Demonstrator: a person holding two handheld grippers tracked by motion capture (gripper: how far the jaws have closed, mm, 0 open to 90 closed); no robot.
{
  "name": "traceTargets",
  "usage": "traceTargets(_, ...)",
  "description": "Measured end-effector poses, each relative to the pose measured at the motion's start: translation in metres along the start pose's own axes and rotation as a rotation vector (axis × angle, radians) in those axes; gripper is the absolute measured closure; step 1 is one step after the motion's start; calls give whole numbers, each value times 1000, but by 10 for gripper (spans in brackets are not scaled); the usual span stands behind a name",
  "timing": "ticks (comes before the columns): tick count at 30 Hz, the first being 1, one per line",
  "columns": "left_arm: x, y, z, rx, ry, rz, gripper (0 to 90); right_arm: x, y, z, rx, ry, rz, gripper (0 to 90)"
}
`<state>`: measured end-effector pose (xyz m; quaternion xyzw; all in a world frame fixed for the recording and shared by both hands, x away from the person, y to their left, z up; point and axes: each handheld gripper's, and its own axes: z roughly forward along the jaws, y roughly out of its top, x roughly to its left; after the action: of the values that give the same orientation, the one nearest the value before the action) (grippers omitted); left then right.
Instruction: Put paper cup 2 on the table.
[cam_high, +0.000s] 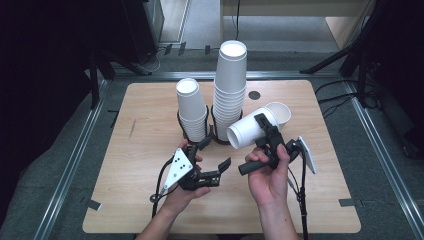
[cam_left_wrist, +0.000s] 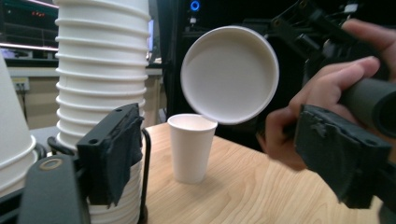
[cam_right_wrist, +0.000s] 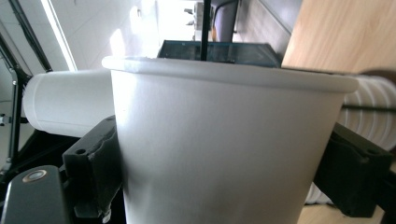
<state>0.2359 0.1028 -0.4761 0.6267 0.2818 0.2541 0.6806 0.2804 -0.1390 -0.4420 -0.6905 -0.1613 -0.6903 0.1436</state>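
Held cup (cam_right_wrist: 224, 154) hides right claw (cam_high: 263, 131) pads

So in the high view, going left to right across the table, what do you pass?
Left gripper → short cup stack → tall cup stack → held cup, lying on its side in the right gripper → upright cup behind it.

The near half of the table (cam_high: 125, 200) lies bare. Behind it the short cup stack (cam_high: 191, 110) and the tall cup stack (cam_high: 230, 90) stand close together, the gap probably too narrow for jaws. A single cup (cam_high: 278, 114) blocks the right.
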Motion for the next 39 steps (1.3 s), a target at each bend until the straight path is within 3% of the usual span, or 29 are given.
traceTargets(5, 2, -1, 1, 23, 14, -11, 133, 6, 5, -4, -40, 15, -70, 131)
traceTargets(11, 3, 0, 2, 75, 24, -15, 131, 10, 11, -8, -145, -31, -245, 131)
traceTargets(18, 5, 0, 2, 108, 47, -19, 110, 18, 14, -16, -215, -48, -432, 131)
traceTargets(20, 5, 0, 2, 115, 49, -19, 109, 22, 14, -18, -220, -42, -466, 130)
traceTargets(28, 6, -1, 2, 139, 48, -21, 109, 35, 9, -24, -269, -58, -715, 131)
traceTargets(33, 8, 0, 3, 159, 46, -34, 109, 40, 0, -27, -303, -62, -925, 130)
traceTargets(39, 15, 5, -1, 162, 65, -43, 105, 40, -8, -29, -269, -50, -1109, 130)
